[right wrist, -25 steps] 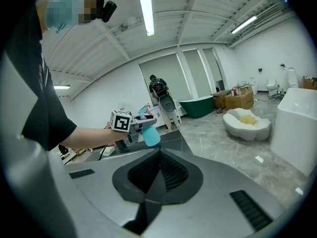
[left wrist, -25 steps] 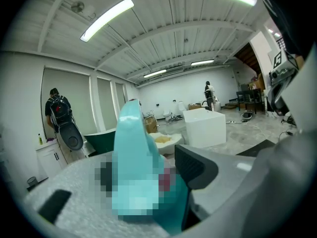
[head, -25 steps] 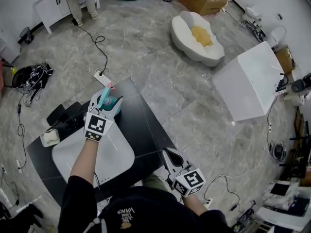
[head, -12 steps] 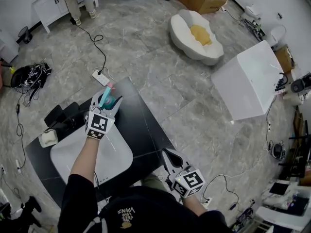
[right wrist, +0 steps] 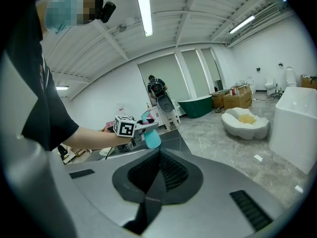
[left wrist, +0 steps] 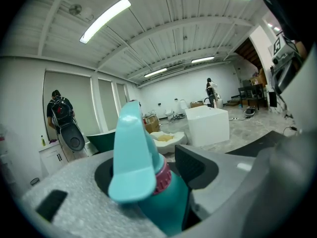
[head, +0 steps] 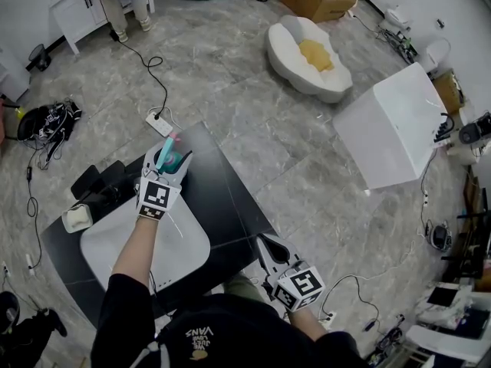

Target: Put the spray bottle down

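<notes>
Left of centre in the head view, the left tongs (head: 169, 154) clamp the teal spray bottle (left wrist: 166, 202) below its pink collar, over the black desk (head: 230, 205). The right tongs (right wrist: 157, 175) are closed, empty. The bottle looks light, rigid and slick.

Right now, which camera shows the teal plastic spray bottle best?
The left gripper view: the teal plastic spray bottle fills the frame, its trigger and pink collar clear. The head view shows it small from above; the right gripper view, tiny and far off.
</notes>
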`<state>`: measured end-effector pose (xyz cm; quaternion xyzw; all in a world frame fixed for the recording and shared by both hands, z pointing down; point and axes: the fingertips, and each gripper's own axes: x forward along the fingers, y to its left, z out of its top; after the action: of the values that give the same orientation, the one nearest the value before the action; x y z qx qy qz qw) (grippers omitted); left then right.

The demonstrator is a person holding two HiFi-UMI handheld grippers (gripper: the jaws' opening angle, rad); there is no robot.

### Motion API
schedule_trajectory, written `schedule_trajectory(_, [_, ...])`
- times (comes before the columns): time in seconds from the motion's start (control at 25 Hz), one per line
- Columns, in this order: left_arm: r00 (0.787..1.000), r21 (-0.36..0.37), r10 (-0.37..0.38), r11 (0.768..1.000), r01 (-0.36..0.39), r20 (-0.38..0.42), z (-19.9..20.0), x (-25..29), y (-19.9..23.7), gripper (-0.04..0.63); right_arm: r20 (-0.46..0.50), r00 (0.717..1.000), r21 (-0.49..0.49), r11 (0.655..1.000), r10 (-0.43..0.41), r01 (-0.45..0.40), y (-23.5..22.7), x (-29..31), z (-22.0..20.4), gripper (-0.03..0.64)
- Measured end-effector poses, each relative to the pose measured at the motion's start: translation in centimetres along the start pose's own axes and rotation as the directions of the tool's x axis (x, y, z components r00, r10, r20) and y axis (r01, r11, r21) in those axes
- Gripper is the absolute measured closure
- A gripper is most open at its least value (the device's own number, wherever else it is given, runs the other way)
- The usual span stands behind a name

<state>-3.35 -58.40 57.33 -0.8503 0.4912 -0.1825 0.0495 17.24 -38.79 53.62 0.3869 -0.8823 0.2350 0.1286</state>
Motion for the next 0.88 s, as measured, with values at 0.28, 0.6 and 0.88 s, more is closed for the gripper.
schedule_trajectory(0.28, [1.0,-0.039,0.007,0.999,-0.006,0.01,0.1,-0.7,0.1,0.268,0.016,1.0,0.0,1.0,-0.003,0.003,0.2,-0.3,0.4,0.609])
schedule_trajectory(0.6, [1.0,-0.054,0.014,0.998,-0.014,0.001,-0.1,-2.4,-0.1,0.255,0.035,0.999,-0.009,1.0,-0.006,0.007,1.0,-1.0,0.4,0.609])
schedule_trajectory(0.88, [1.0,-0.084,0.016,0.996,-0.017,-0.008,-0.5,-5.2,-0.8,0.252,0.053,0.999,-0.019,1.0,0.001,0.0,2.7,-1.7,0.2,0.609])
